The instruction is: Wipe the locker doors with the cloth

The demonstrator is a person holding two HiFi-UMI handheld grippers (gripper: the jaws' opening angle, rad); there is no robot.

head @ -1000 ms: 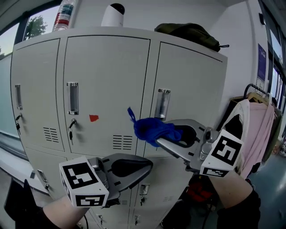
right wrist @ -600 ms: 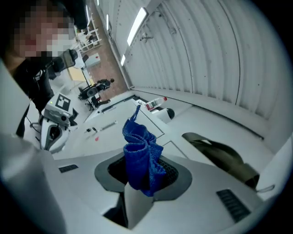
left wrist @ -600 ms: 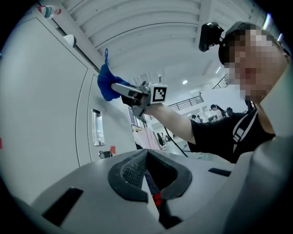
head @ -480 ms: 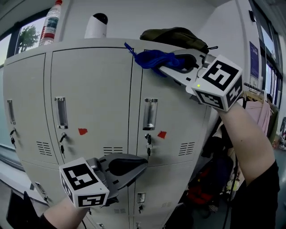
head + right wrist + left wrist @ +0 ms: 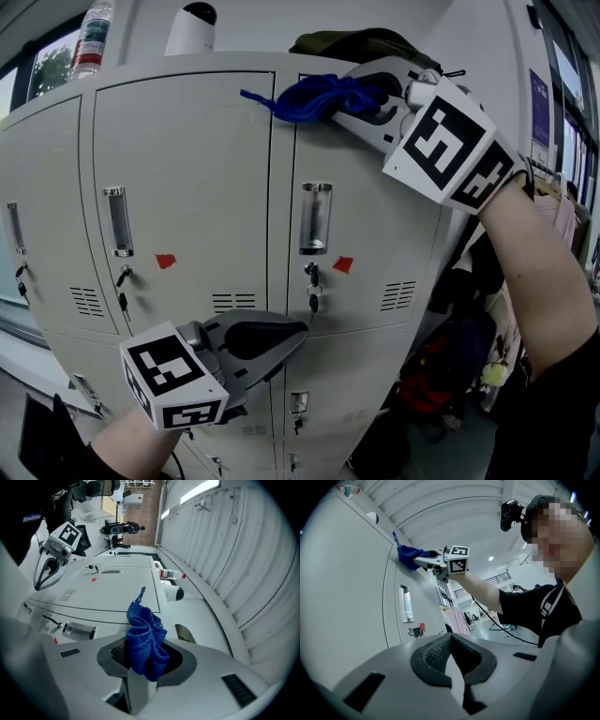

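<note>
Lowest and nearest in the head view, the left gripper (image 5: 298, 334) is held out in front of the lower lockers. Its own view shows its 2 jaws closed pad to pad with nothing between them. Higher up and further out, the right gripper (image 5: 349, 97) is raised on an outstretched arm, its jaws clamped on a bunched blue cloth (image 5: 313, 97). The cloth's loose end pokes out to the left. The cloth sits at the very top of the grey locker doors (image 5: 192, 178), over the seam between 2 of them, and seems to touch the metal there. Each door carries an upright chrome handle (image 5: 316, 217) with a keyed lock below it, and 2 doors bear a small red tag (image 5: 343, 265). On the locker roof behind stand a clear bottle (image 5: 91, 39), a white canister with a black top (image 5: 190, 26) and a dark bag (image 5: 366, 42).
</note>
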